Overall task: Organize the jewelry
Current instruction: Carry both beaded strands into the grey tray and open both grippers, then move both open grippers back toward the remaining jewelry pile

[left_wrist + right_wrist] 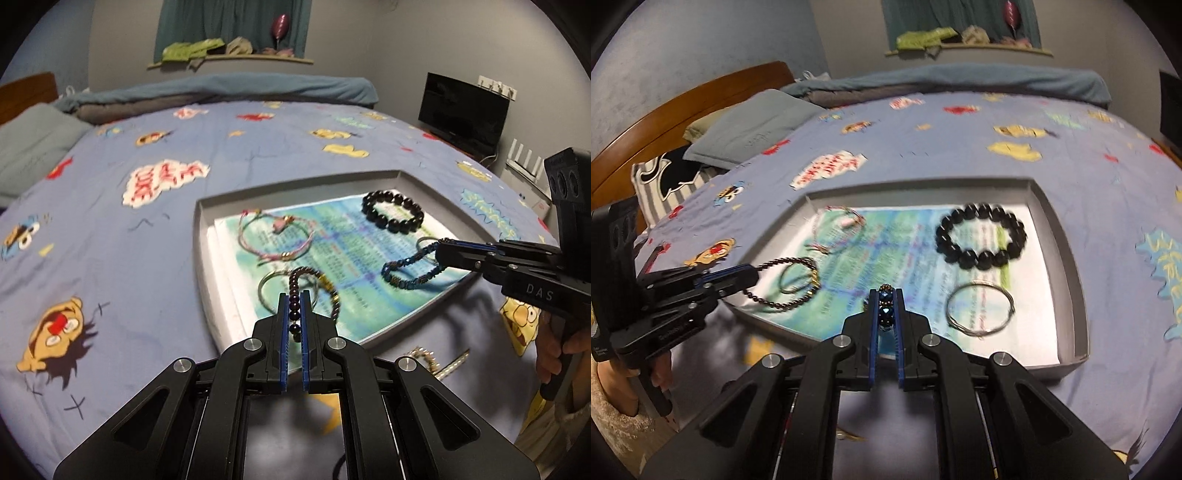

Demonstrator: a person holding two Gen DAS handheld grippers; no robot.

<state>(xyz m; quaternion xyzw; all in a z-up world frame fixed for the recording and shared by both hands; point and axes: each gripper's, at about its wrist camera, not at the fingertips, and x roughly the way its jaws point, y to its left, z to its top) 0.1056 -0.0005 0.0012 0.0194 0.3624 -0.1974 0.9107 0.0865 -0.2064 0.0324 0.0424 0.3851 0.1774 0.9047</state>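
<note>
Pinching a dark purple bead bracelet (312,284), the left gripper (294,299) nears the tray (303,186), while the right gripper (886,295) clamps a blue bead bracelet (410,267).

Five bracelets and two rings in or over our shallow grey cardboard tray (1067,258) on the bed.

We see a chunky black round-bead bracelet (980,236) lying flat at the tray's far right, a thin silver wire bangle (979,308) flat nearer us, and a pink-and-green cord bracelet (275,236) at the far left. We hold a small dark purple bead bracelet (314,284), with gold accents, dangling over a second silver ring (266,291), and a faceted blue crystal bead bracelet (413,271) hanging over the printed paper lining.
</note>
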